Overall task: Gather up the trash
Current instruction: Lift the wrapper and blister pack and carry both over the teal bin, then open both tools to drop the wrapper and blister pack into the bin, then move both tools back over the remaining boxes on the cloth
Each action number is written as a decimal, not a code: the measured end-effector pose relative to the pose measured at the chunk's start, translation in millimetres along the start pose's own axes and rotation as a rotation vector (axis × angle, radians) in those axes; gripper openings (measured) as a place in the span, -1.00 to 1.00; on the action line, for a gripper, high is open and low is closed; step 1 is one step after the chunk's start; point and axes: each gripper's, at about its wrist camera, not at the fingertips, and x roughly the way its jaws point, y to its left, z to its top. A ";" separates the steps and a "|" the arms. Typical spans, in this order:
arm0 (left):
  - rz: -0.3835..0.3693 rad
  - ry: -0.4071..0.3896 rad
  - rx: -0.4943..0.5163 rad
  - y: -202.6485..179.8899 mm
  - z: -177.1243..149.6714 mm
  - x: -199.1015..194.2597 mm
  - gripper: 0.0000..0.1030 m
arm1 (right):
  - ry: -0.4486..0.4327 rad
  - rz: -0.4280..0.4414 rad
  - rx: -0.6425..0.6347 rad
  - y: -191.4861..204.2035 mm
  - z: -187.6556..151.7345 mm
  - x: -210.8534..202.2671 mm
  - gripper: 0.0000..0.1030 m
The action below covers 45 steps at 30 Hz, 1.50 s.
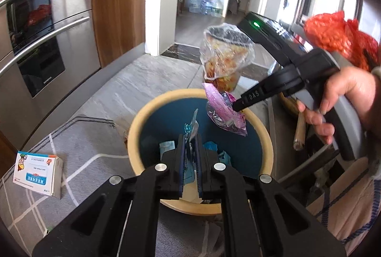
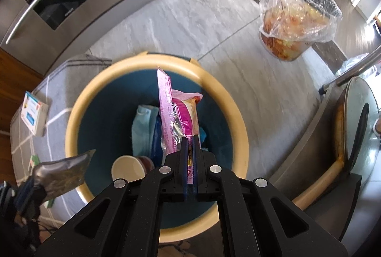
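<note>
Both tongs over the bin now. Left tongs [image 1: 190, 140] nearly closed, pinching a thin clear-and-blue plastic wrapper [image 1: 191, 125] that sticks up btwn the pads, right above the round bin w/ tan rim and dark teal inside [image 1: 135, 123]. From the right wrist cam that same piece reads as a dark crinkled foil scrap [image 2: 64, 171] at lower left, over the bin's edge.

Right tongs [image 2: 189, 141] clamped tight on a pink-and-silver crinkly snack wrapper [image 2: 173, 111], pointing steeply down into the bin mouth. In the left cam the pink wrapper [image 1: 223, 111] hangs from the right tongs' tip [image 1: 238, 106] over the bin's far rim, person's hand [image 1: 338, 102] wrapped round the grey handle.

Already in the bin: light-blue packets [image 2: 142, 123], a paper cup w/ cream inside lying near the wall [image 2: 128, 170].

Still out on the grey patterned rug [image 1: 90, 138]: small white-and-blue cardboard box w/ cartoon print [image 1: 38, 172], left of the bin, not touching it. Behind the bin on the grey stone floor [image 2: 190, 26], a second patterned bucket lined w/ clear plastic bag [image 2: 297, 19]. Stainless oven front [image 1: 35, 47] off left. Orange-red mesh bag [image 1: 338, 35] at right edge.
</note>
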 end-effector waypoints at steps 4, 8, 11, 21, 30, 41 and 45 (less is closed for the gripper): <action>-0.020 0.029 0.017 -8.2 -6.0 9.1 -0.85 | 0.034 0.004 0.012 2.5 -1.2 3.8 -0.91; -0.020 0.068 0.056 -15.7 -13.9 22.3 -0.85 | 0.052 -0.010 -0.019 7.4 -3.4 8.1 -0.91; -0.013 0.088 0.074 -17.3 -18.4 27.1 -0.85 | 0.065 -0.010 -0.013 4.7 -4.2 11.0 -0.91; -0.023 0.079 0.032 -12.3 -17.3 25.3 -0.85 | 0.066 0.001 -0.004 5.4 -2.5 10.8 -0.77; -0.024 0.075 0.028 -12.2 -17.3 24.0 -0.81 | 0.046 0.015 0.002 5.3 -0.8 6.7 -0.48; 0.019 0.025 0.004 5.6 -14.2 -0.8 -0.32 | -0.063 0.081 -0.033 24.8 8.1 -16.0 0.14; 0.064 0.007 -0.009 19.5 -17.4 -16.0 -0.17 | -0.137 0.101 -0.074 35.8 11.6 -30.0 0.37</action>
